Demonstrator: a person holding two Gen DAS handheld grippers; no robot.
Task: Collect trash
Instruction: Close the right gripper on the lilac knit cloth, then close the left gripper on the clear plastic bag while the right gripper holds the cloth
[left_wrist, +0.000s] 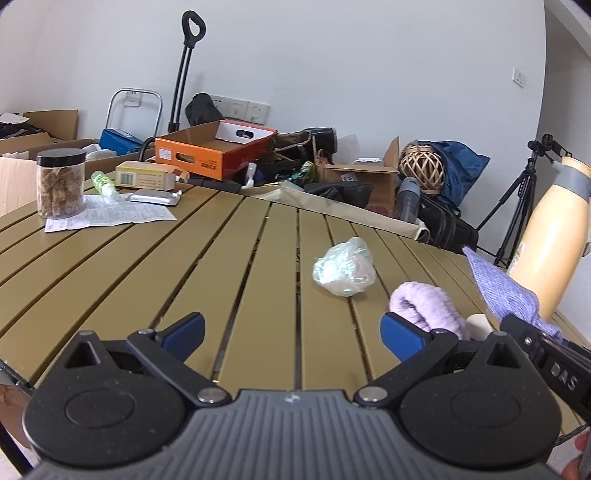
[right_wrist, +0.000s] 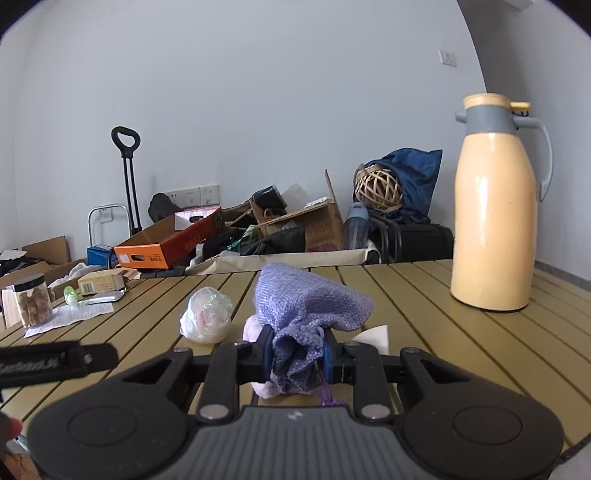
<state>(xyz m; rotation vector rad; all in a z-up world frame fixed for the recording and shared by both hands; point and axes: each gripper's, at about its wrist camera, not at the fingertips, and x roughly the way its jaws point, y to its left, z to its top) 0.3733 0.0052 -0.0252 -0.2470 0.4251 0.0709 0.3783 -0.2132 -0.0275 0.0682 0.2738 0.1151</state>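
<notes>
bright, even daylight | soft shadows | sharp focus | fisheye bending, dark corners

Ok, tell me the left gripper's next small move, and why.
Probably ease the left gripper forward and right toward the crumpled plastic wad. Its jaws are open and empty, the wad lies loose on the slatted table just ahead, and the right gripper is already shut on the purple knit cloth.

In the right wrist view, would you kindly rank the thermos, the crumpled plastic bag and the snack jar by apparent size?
1. Thermos, clearly largest.
2. Crumpled plastic bag.
3. Snack jar, smallest, though it stands farther from the camera, so its true size against the bag is unsure.
</notes>
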